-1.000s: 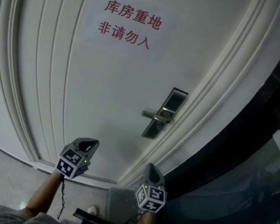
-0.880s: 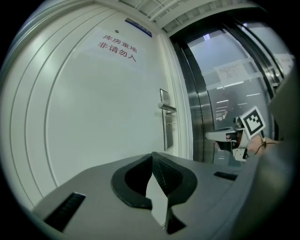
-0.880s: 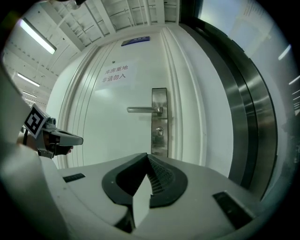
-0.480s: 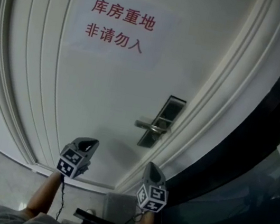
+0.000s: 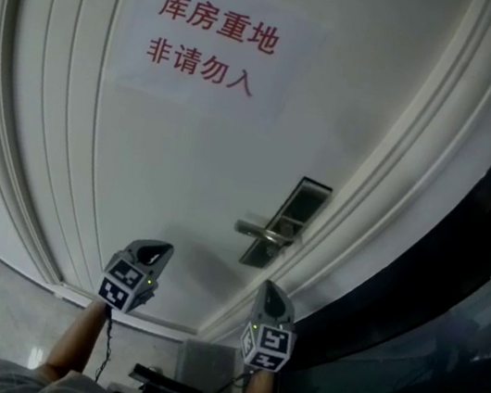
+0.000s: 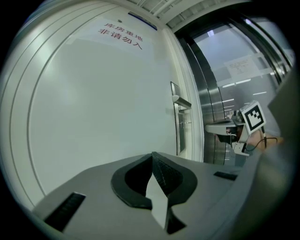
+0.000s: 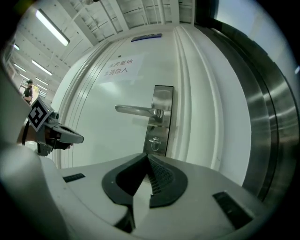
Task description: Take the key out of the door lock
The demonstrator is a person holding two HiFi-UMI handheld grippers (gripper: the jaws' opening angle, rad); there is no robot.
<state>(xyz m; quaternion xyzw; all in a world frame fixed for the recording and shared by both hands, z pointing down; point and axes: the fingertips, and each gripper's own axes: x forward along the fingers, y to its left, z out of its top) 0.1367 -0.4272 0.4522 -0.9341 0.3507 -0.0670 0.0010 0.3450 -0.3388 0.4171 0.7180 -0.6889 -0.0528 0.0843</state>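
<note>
We read red Chinese writing on the white paper sign (image 5: 211,44) taped to the white panelled door (image 5: 186,162): 库房重地 on the upper line and 非请勿入 on the lower. The blue plate (image 7: 146,37) over the door is too small for us to read.

The small metal key (image 7: 153,140) sits in the round lock of the brushed steel lock plate (image 7: 159,119), under the silver lever handle (image 7: 136,110). It lies ahead of the right gripper (image 7: 146,157) and well apart from it, showing just above the jaw tips. That gripper's jaws are closed together, with nothing between them.

The left gripper (image 6: 152,154) has its jaws closed and empty too. The lock plate lies ahead of it and off to the right.
</note>
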